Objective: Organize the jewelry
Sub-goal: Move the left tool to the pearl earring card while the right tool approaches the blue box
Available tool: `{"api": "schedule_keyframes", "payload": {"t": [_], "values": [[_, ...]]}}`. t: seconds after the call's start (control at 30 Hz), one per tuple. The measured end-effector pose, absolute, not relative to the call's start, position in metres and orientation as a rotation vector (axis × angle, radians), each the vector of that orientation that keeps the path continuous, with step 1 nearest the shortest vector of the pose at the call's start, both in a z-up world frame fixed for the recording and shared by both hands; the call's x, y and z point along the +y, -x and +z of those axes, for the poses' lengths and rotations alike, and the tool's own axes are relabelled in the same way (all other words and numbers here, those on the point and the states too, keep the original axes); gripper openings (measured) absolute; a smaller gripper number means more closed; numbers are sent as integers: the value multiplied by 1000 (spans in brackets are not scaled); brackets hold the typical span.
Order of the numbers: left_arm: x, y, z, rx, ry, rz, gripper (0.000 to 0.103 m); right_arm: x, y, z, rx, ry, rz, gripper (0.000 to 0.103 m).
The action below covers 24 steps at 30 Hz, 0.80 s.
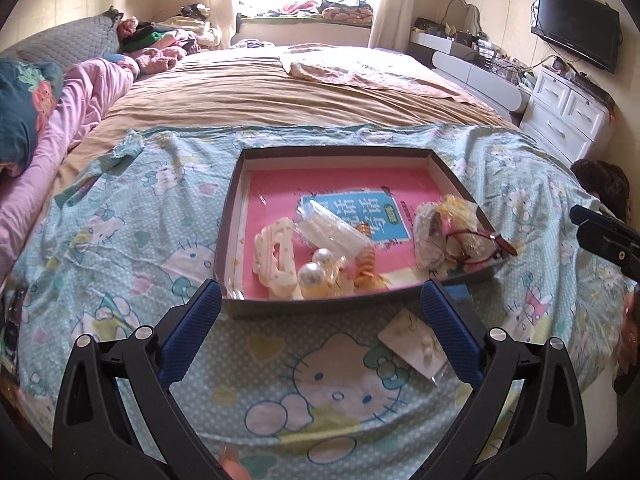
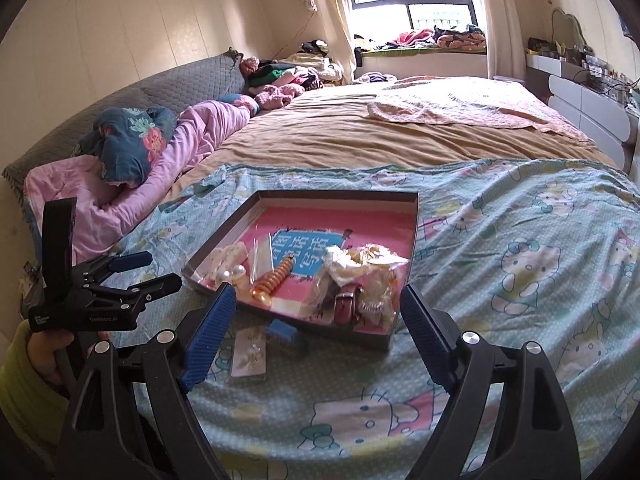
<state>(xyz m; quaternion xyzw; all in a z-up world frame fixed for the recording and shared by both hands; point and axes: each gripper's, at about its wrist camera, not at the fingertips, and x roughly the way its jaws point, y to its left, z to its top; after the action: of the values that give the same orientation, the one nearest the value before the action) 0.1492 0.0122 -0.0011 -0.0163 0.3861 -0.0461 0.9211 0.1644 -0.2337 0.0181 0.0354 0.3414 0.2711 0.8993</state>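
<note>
Both grippers spread wide, nothing between the fingers. Left gripper (image 1: 320,300) hangs over the near edge of the box (image 1: 452,172), w/ the blue pads either side of it but not touching. Right gripper (image 2: 318,306) likewise sits before the box's near corner, pads apart & empty.

Box is a shallow dark tray lying flat on the bed (image 1: 280,92), on the light-blue cartoon-cat sheet (image 1: 120,220). Inside: pink book (image 1: 340,184) as the floor, white hair clip (image 1: 274,254) at left, two pearl balls (image 1: 316,266) just beside it, orange spiral hair tie (image 1: 366,266), clear bag of small bits (image 1: 334,230), and at right a crinkly bag w/ a red strap (image 1: 448,236) leaning over the box rim.

Outside the box, near edge: earring card (image 1: 412,342) flat on the sheet, touching the left gripper's right pad in that view. Small blue thing (image 2: 282,330) by the box wall, can't tell what.
</note>
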Motion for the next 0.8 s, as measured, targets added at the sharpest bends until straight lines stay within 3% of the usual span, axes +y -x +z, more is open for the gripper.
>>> {"api": "schedule_keyframes", "payload": {"t": [0.8], "values": [[-31,-133,-58,928,-47,-202,93,-224,-154,-37,899,-143,602,83]]}}
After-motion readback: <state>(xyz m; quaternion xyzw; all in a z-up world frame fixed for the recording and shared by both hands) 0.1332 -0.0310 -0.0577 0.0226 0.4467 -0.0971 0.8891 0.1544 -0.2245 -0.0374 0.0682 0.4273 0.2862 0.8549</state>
